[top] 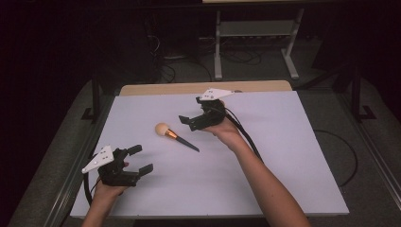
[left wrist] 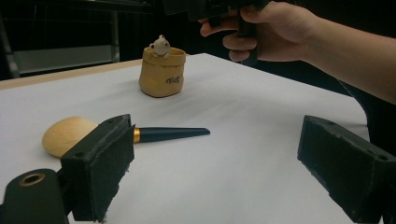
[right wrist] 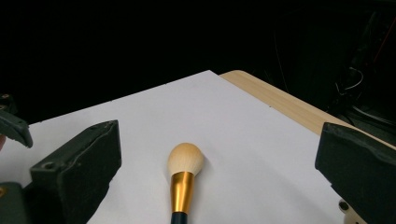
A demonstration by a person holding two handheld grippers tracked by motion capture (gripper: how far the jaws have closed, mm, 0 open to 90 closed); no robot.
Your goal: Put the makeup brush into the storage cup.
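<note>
The right gripper, jaws spread, hovers beside the makeup brush; the left gripper is likewise spread.

— What sort of place is this?
— A lab or test room, most likely. A white-covered desk stands on grey carpet, with loose cables trailing about.
— And behind it?
— A metal frame stand (the background is too dark to tell more).
</note>
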